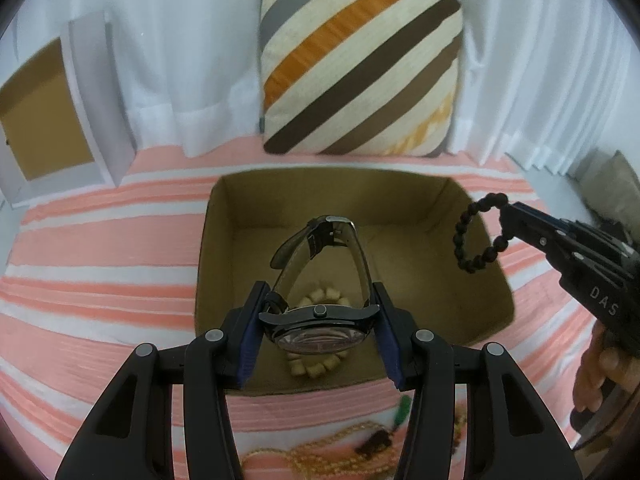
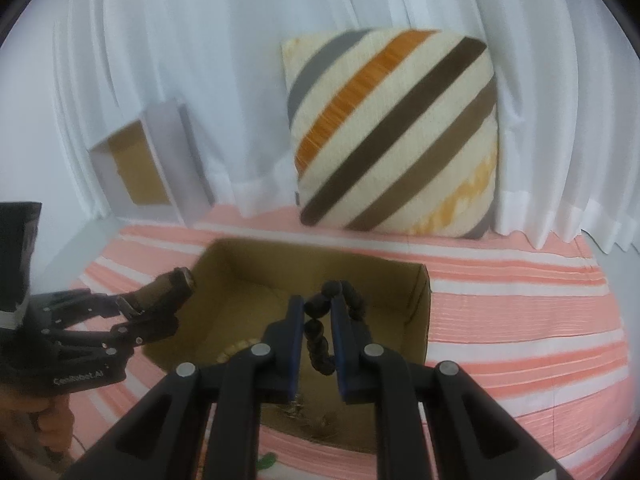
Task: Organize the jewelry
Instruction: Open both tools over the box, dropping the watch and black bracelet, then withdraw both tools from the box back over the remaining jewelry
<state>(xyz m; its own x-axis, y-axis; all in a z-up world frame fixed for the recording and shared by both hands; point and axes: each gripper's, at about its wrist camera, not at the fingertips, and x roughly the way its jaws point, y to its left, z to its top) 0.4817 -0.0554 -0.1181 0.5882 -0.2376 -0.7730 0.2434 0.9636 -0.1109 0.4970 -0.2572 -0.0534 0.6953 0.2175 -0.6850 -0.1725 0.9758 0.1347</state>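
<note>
While left hand-held gripper [image 1: 318, 320] clamps watch [image 1: 320, 280], right hand-held gripper [image 2: 316, 320] apparently pinches bead bracelet [image 2: 320, 340].

Cream bead bracelet [image 1: 316, 334] half behind watch [image 1: 320, 320]

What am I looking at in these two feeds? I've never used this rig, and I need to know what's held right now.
No robot here: a person carries a hand-held gripper in each hand, each with a fisheye camera looking along its fingers. The left hand-held gripper clamps a black wristwatch; the right hand-held gripper pinches a dark bead bracelet. Both hang over an open cardboard box on a pink striped cloth. A pale bead bracelet already lies inside. A striped cushion stands behind.
</note>
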